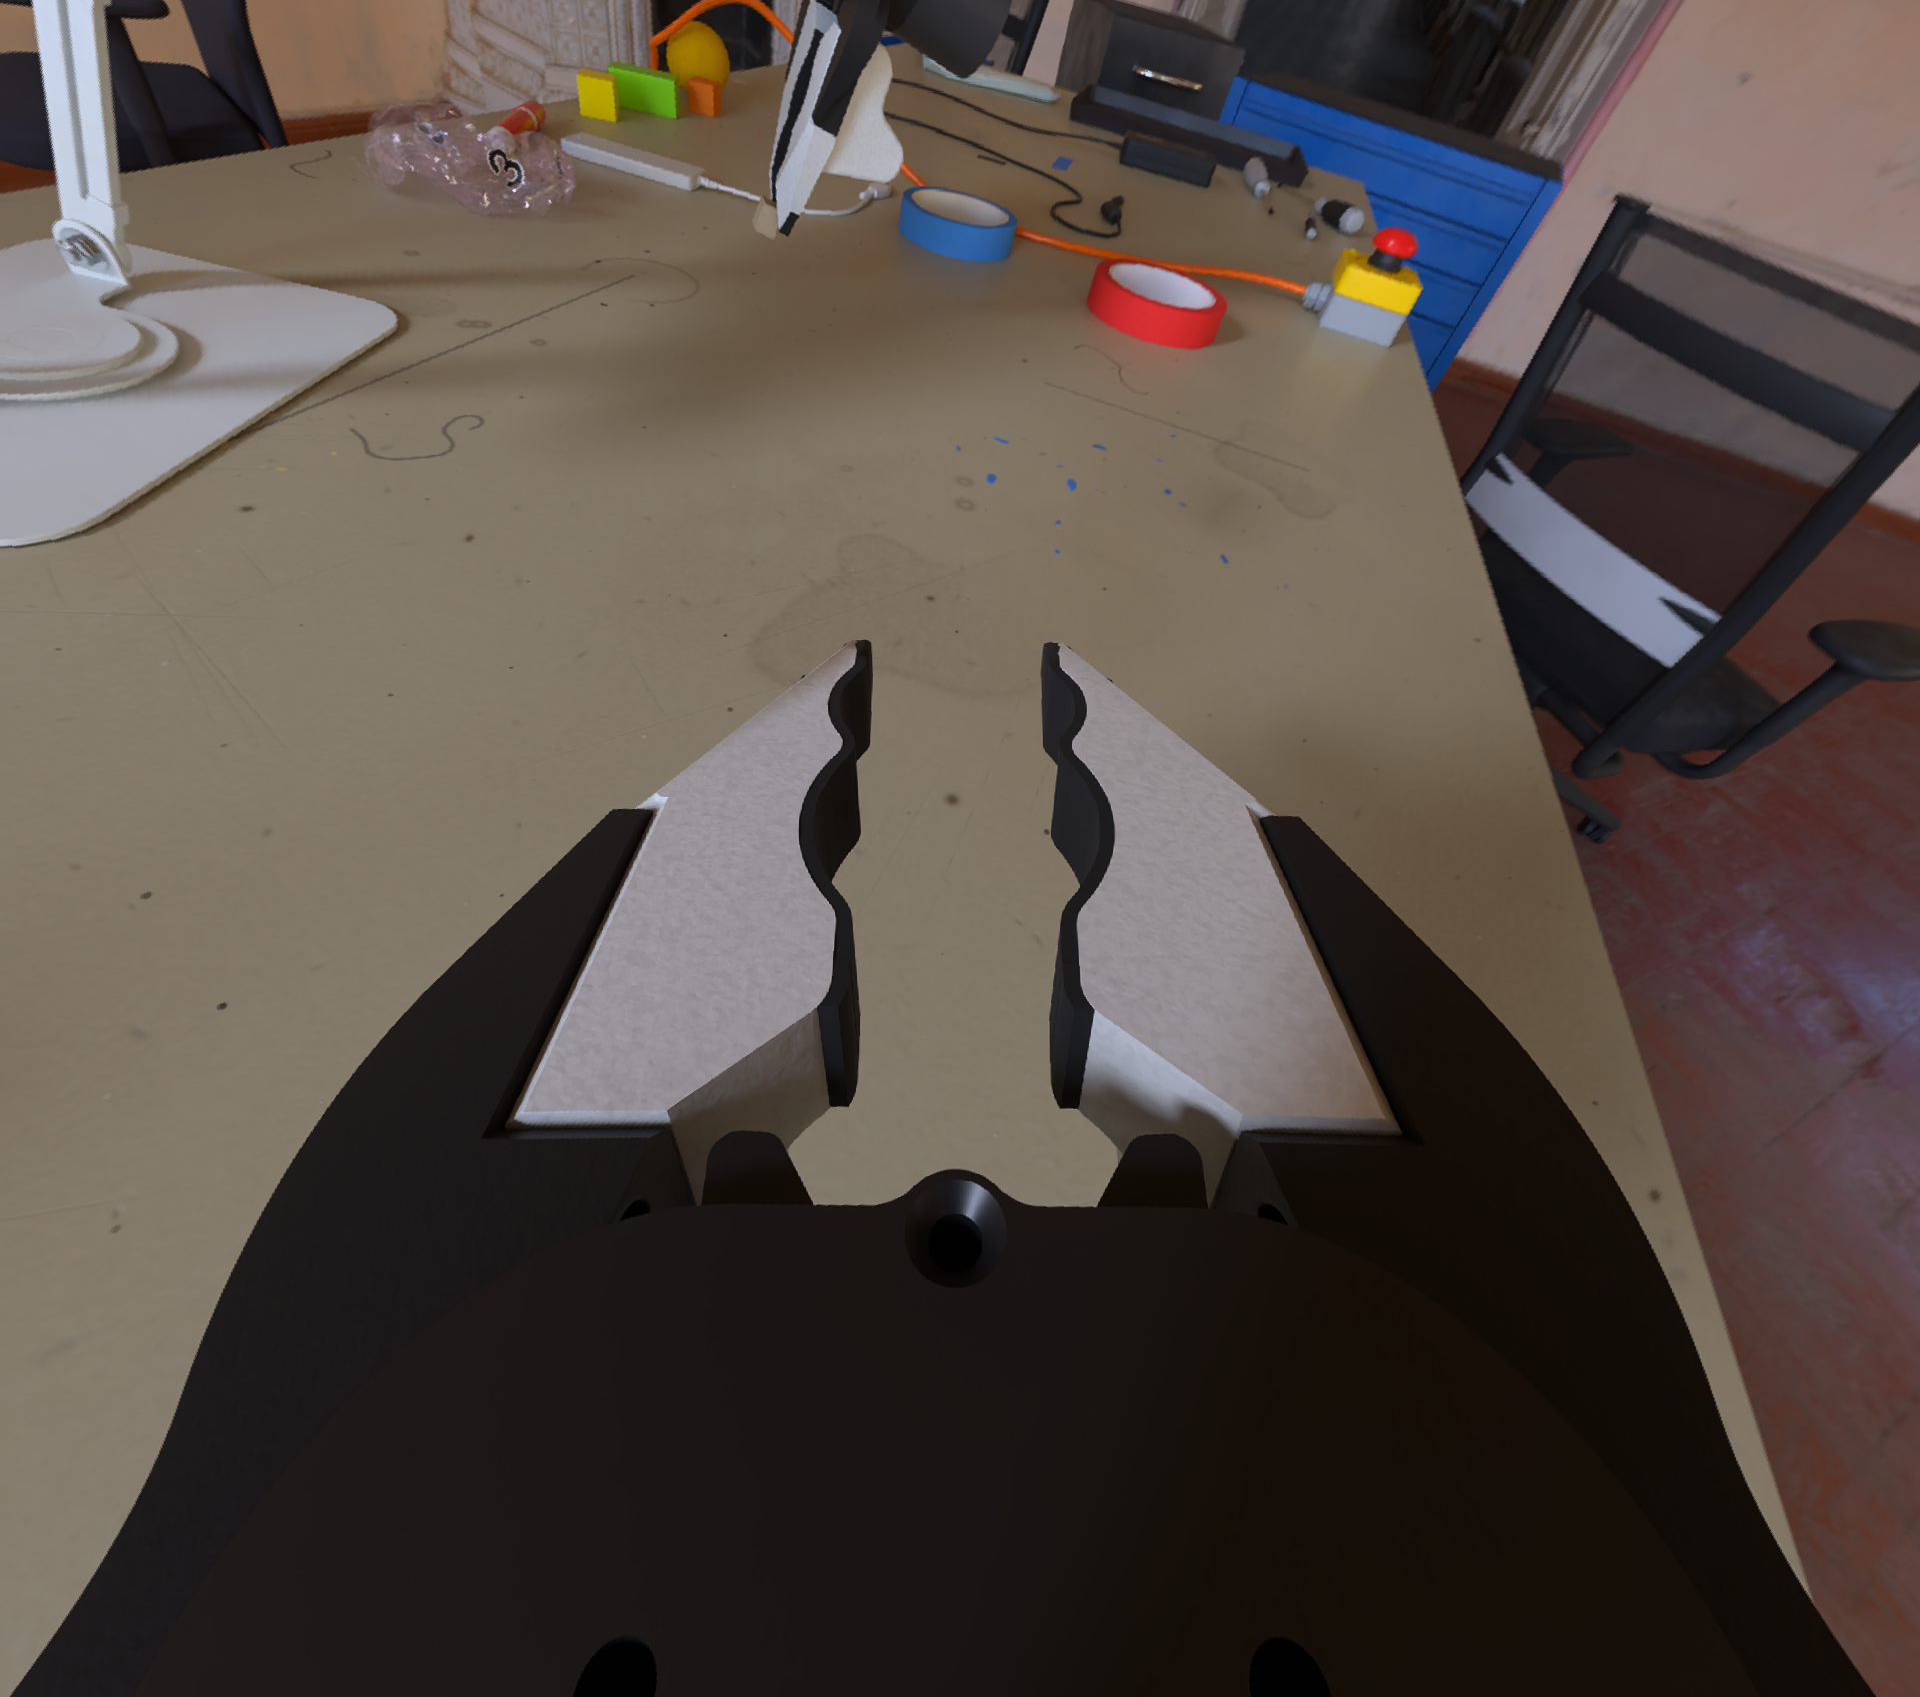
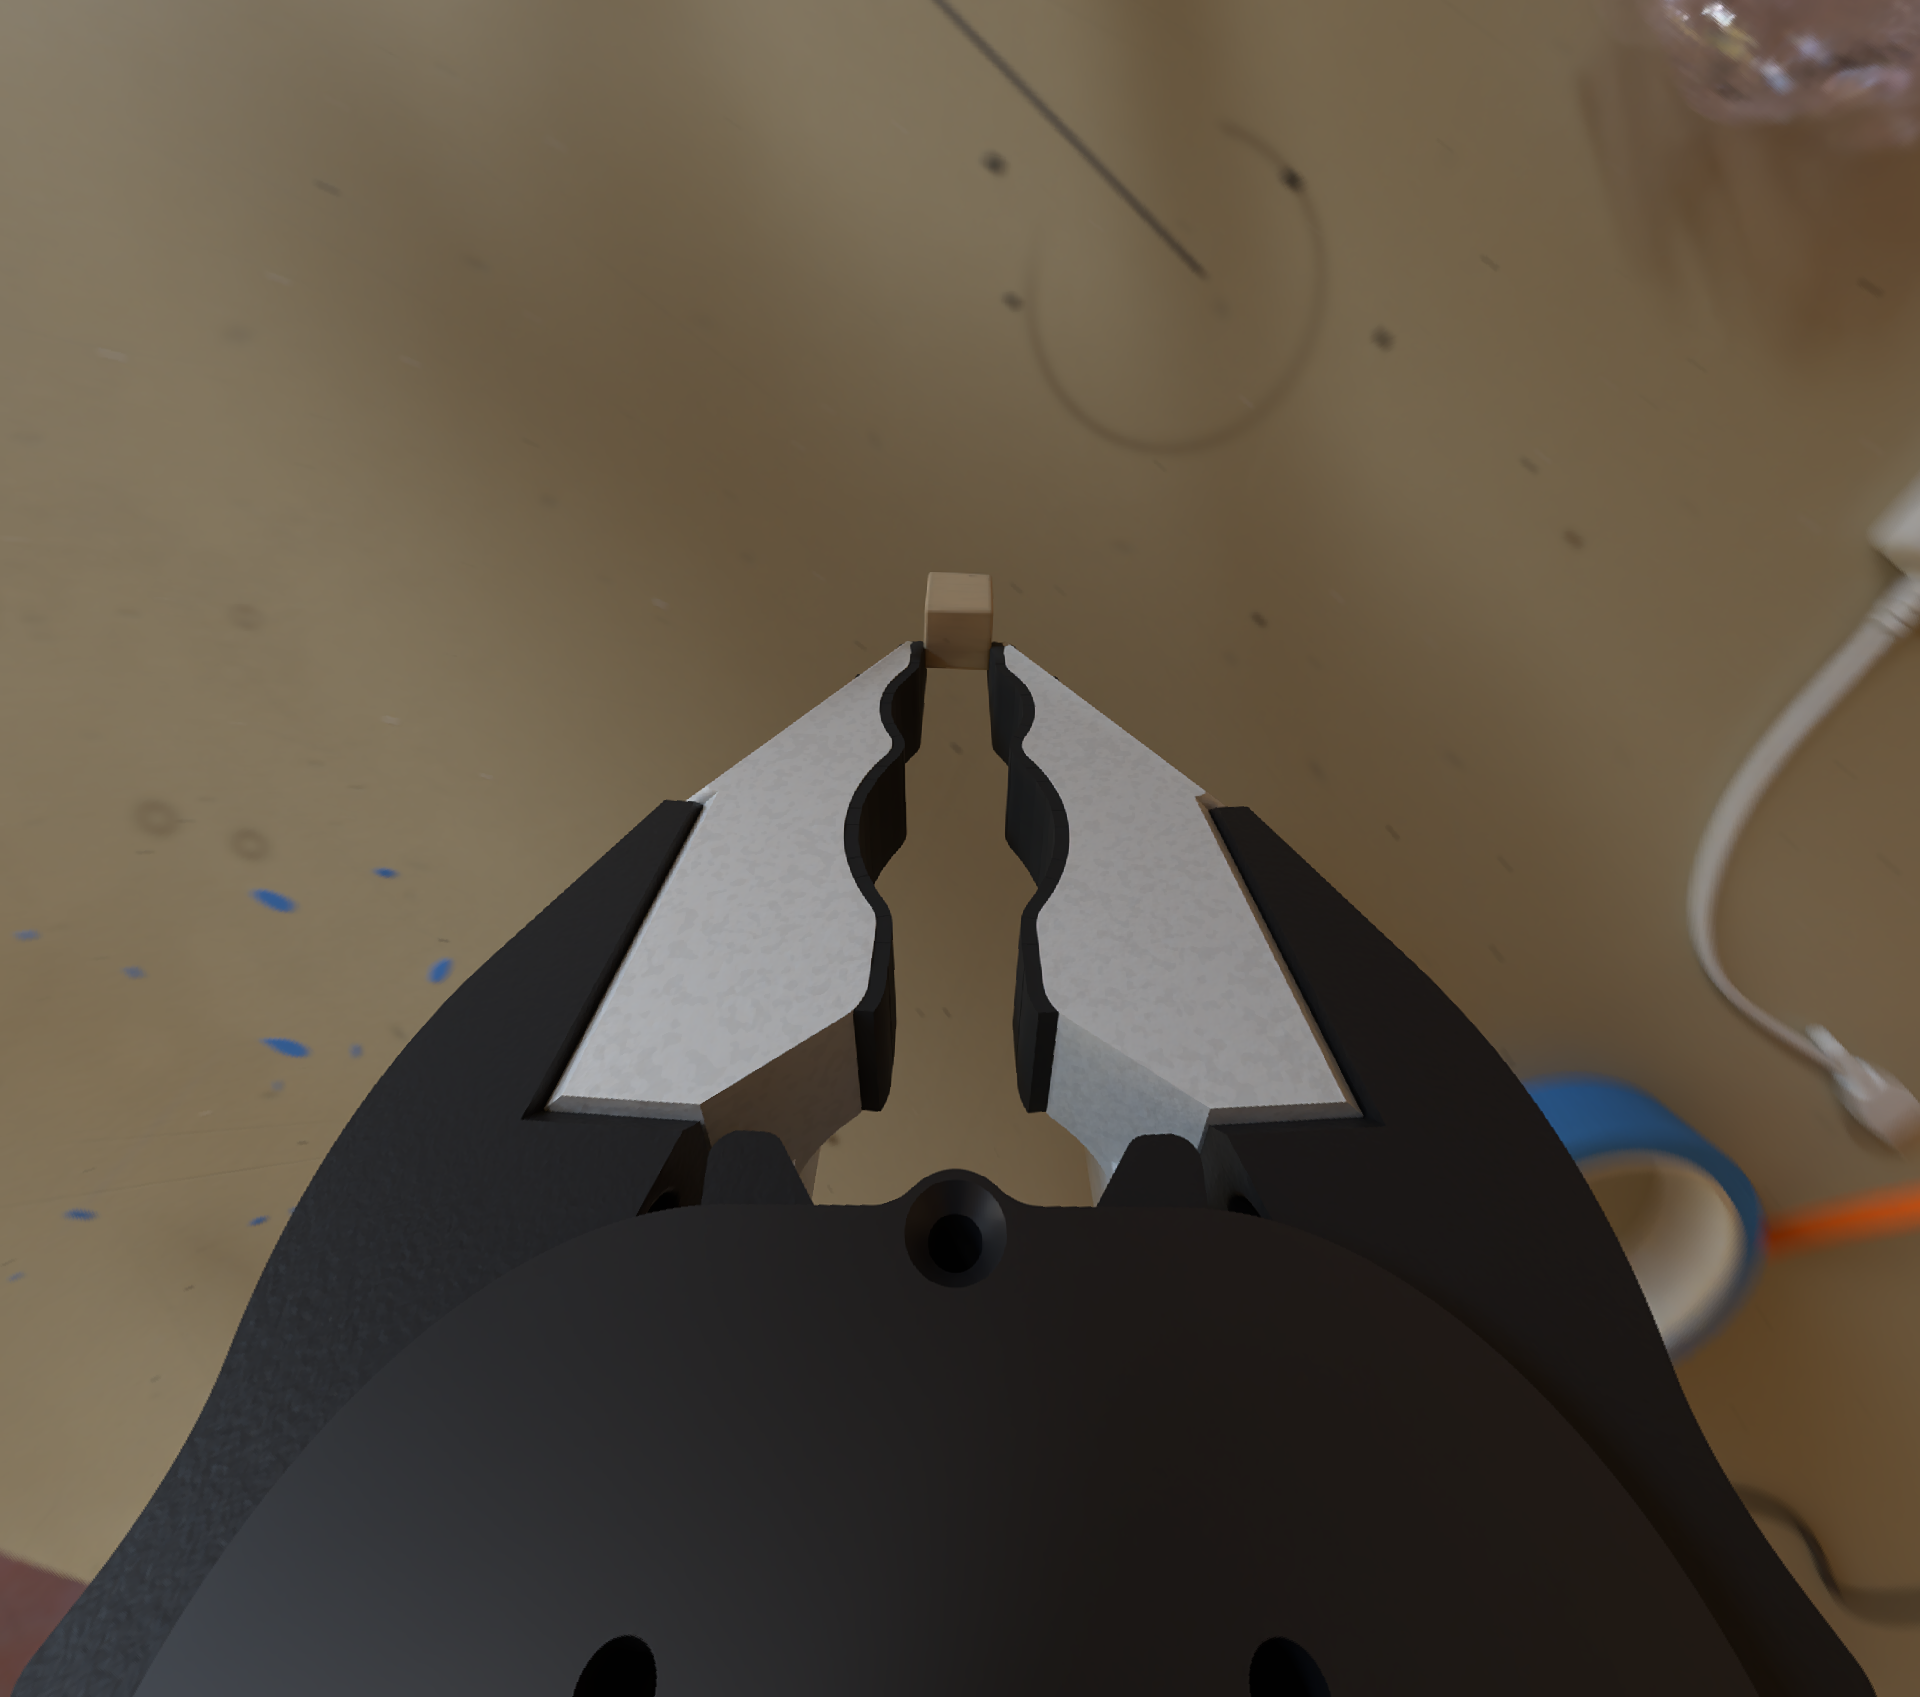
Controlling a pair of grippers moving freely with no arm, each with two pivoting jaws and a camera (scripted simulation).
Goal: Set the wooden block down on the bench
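Lowering in hand | right claw (image 2: 957,645) clamped on block (image 2: 957,621) at the very tips, above bare desk (image 2: 520,297) | descent best kept vertical and slow, release only once contact is made | left claw (image 1: 956,660) parted, empty.

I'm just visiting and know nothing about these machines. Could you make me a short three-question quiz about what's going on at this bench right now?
1. True or false: the left gripper holds something between its fingers.
2. Which gripper has the wooden block?
A. left
B. right
C. neither
3. Fill in: seen from the left wrist view, the roll of tape lying nearest the right gripper is ___ in colour.

Key
1. False: its jaws stand apart with only bare bench between them.
2. B: the block is pinched at the very fingertips, above the bench.
3. Blue: the blue tape roll lies closer than the red tape roll.
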